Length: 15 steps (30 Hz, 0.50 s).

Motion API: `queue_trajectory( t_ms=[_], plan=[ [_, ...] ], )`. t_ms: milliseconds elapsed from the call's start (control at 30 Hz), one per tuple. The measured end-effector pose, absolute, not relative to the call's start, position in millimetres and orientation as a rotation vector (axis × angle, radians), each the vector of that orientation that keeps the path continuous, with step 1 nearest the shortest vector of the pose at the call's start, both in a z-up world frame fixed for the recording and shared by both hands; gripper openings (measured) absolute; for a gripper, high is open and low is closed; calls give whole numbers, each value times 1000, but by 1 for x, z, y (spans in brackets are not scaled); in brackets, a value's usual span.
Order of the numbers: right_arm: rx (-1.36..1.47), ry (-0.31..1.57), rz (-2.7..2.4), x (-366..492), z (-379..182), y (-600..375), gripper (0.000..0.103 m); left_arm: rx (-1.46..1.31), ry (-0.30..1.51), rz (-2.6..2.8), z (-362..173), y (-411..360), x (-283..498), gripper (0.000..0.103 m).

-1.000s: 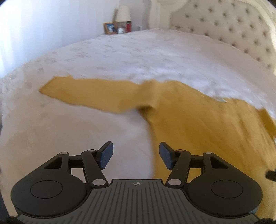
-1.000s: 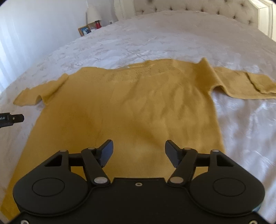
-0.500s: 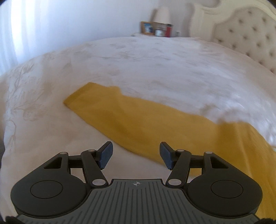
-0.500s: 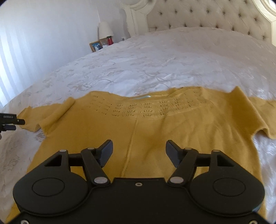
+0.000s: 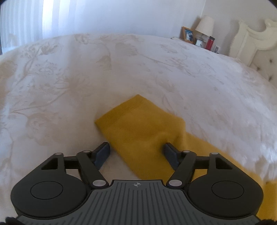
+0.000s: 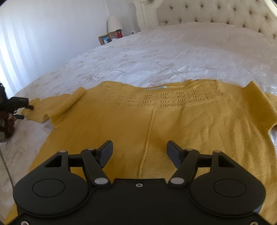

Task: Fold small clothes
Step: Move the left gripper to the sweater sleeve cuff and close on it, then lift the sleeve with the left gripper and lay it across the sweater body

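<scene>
A mustard-yellow knitted sweater (image 6: pixel 173 121) lies spread flat on the white bedspread (image 6: pixel 155 52), neckline toward the headboard. Its left sleeve (image 5: pixel 142 128) stretches out, cuff end pointing away in the left wrist view. My left gripper (image 5: pixel 136 147) hovers low over that sleeve near the cuff. Its jaws are opening and straddle the sleeve's width, and the pads do not press it. The right wrist view also shows the left gripper (image 6: pixel 26 112) at the sleeve's tip. My right gripper (image 6: pixel 139 145) stands open above the sweater's middle, over the centre seam, with nothing gripped.
A tufted headboard (image 6: pixel 216 15) rises at the far end. On a nightstand beside it stand a lamp (image 5: pixel 205 26), a picture frame (image 5: pixel 187 34) and a red bottle (image 5: pixel 209 43). Floral bedspread (image 5: pixel 69 77) extends left of the sleeve. A cable (image 6: pixel 7 171) trails at the left.
My left gripper travelled left along the sleeve to its cuff end and its jaws spread wider. My right gripper moved a little forward over the sweater, toward the neckline.
</scene>
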State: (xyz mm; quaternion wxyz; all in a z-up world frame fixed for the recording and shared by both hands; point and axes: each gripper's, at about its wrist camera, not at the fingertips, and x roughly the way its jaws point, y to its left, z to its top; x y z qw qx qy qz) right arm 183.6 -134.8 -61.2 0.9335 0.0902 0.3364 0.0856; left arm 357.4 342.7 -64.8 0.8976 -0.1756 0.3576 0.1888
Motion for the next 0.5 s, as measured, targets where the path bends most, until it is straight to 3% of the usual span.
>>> queue_trajectory(
  t_ms=[67,100,133,167,500],
  plan=[
    [176,687,176,182,-60,-133,72,-367,746,387,-66,343,365,65],
    [170,685,176,180,-60,-133,72,-368,737,386,-64,342,366,34],
    [166,685,175,179,-59,-133,72,-374,723,380,-62,343,367,12],
    [164,685,174,178,-58,-134,72,-397,718,356,-59,343,367,8],
    [185,694,160,158,-51,-154,72,-336,633,144,26,259,335,8]
  ],
)
